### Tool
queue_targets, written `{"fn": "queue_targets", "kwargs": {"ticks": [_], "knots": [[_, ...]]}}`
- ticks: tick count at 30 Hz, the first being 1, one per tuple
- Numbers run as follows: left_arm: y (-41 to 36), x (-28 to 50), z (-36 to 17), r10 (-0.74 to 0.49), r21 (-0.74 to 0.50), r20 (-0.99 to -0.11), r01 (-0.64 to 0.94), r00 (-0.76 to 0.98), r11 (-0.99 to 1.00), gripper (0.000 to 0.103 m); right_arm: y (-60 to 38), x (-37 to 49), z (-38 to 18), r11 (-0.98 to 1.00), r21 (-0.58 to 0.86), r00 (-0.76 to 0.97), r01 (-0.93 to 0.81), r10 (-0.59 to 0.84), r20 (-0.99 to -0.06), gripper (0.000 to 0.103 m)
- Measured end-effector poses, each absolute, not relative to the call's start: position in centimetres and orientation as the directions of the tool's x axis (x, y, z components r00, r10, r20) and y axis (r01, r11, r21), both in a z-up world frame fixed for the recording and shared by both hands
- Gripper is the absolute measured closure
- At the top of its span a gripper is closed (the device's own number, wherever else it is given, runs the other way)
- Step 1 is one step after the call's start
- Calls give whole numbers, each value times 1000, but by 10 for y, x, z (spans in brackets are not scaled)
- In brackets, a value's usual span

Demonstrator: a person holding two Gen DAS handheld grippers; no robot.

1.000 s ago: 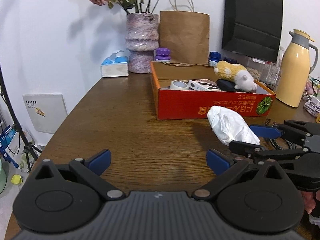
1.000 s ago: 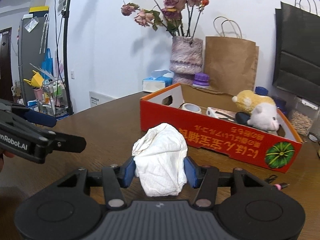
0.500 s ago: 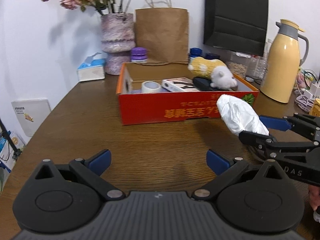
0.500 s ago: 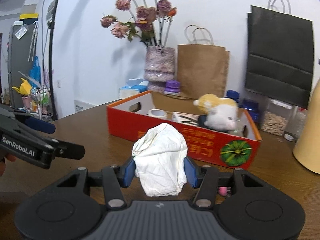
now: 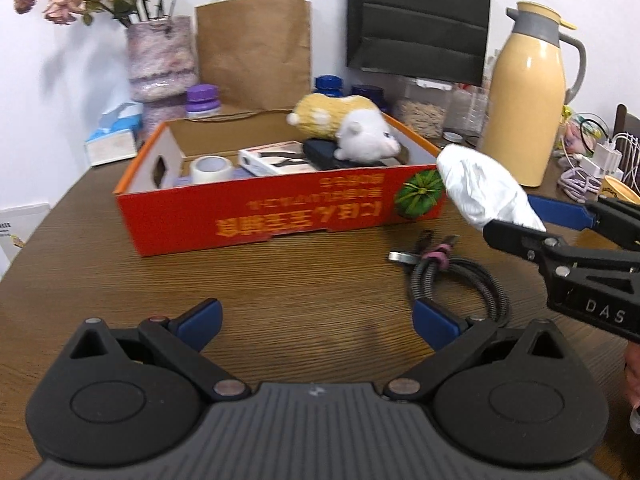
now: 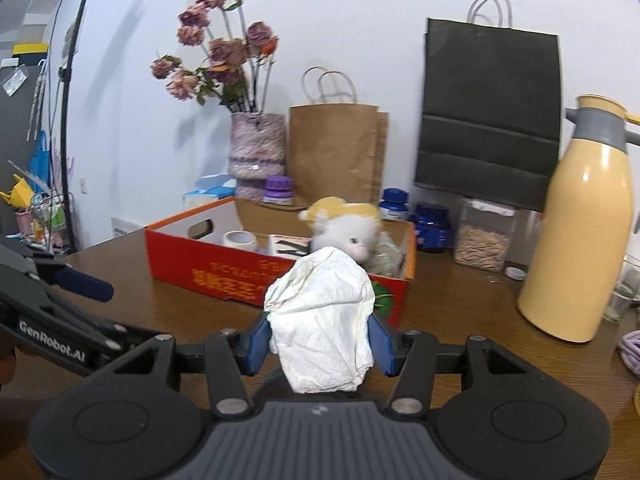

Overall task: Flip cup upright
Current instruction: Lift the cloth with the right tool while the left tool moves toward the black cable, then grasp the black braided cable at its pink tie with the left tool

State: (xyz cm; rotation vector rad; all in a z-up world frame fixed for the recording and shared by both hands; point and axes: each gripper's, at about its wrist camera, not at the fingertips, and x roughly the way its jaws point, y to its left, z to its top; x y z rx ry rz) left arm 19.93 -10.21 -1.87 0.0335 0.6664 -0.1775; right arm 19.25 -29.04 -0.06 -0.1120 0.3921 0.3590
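Clamping the crumpled white cup (image 6: 322, 320), the right gripper (image 6: 320, 338) has drifted rightward; left gripper (image 5: 316, 318) apart.

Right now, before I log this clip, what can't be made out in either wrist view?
- White crumpled object held in the right tongs: in both views its creases hide any rim or opening, so cup or not, upright or not, is unclear.
- Its underside: right wrist view, hidden by the tongs' body.
- Person's hand: left wrist view, cut off by the right edge.
- Red box print: upside down and blurred.
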Motion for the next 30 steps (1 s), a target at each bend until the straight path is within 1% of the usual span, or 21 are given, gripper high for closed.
{"fn": "queue_targets", "kwargs": {"ticks": [7, 15, 23, 30], "knots": [[-136, 209, -24, -186, -43, -639, 206, 746, 977, 0, -323, 193, 3, 946, -35, 885, -323, 289, -366, 52], [-167, 225, -29, -232, -129, -690, 200, 685, 971, 0, -349, 194, 3, 955, -34, 896, -294, 264, -357, 52], [-194, 243, -26, -216, -146, -750, 162, 625, 976, 0, -372, 197, 2, 967, -24, 907, -252, 228, -353, 52], [-210, 251, -31, -202, -142, -772, 145, 603, 979, 0, -389, 199, 1, 977, -16, 915, -215, 195, -354, 52]]}}
